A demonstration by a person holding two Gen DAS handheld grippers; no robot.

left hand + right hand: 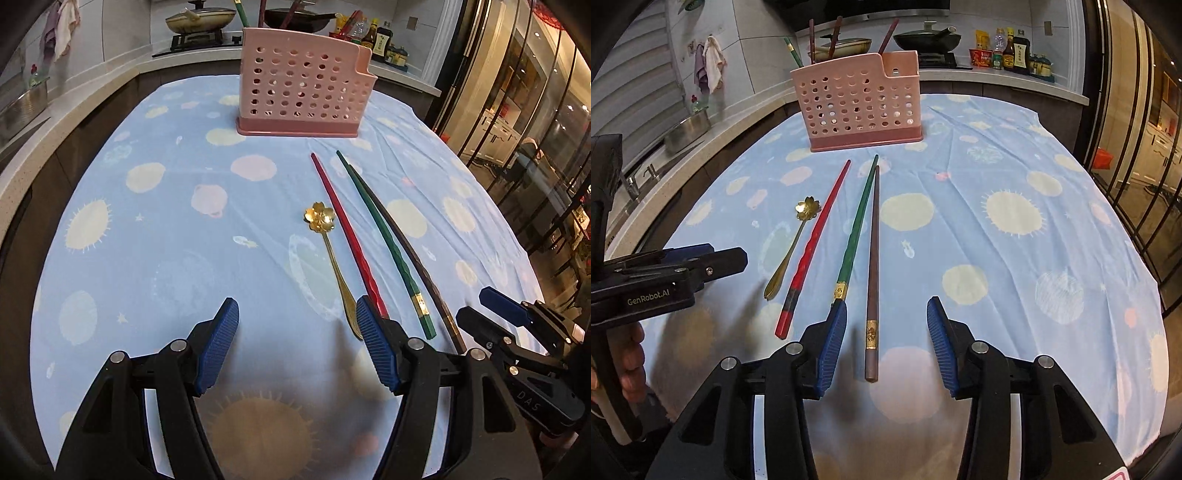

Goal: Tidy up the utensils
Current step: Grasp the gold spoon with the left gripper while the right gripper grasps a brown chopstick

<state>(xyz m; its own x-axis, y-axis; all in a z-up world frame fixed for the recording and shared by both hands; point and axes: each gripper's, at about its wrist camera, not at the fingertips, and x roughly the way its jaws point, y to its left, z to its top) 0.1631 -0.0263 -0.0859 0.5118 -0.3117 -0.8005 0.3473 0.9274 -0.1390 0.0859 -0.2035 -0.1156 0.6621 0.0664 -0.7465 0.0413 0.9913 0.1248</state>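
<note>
Three chopsticks, red (pixel 812 247), green (pixel 857 229) and brown (pixel 873 266), lie beside a gold spoon (pixel 792 243) at six o'clock of the pink holder (pixel 860 107), both the left gripper (pixel 297 347) and right gripper (pixel 886 343) spread wide and holding nothing.

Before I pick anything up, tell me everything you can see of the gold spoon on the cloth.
The gold spoon looks like polished brass-toned metal, with a flower-shaped bowl of petal-like lobes and a thin handle that widens into a flat, pointed end. It lies flat on the blue patterned tablecloth, bowl toward the pink utensil holder, handle end nearer the grippers. It is the leftmost piece of the row, just left of the red chopstick; whether they touch I cannot tell. Neither gripper holds it; the left gripper hangs open near its handle end.
</note>
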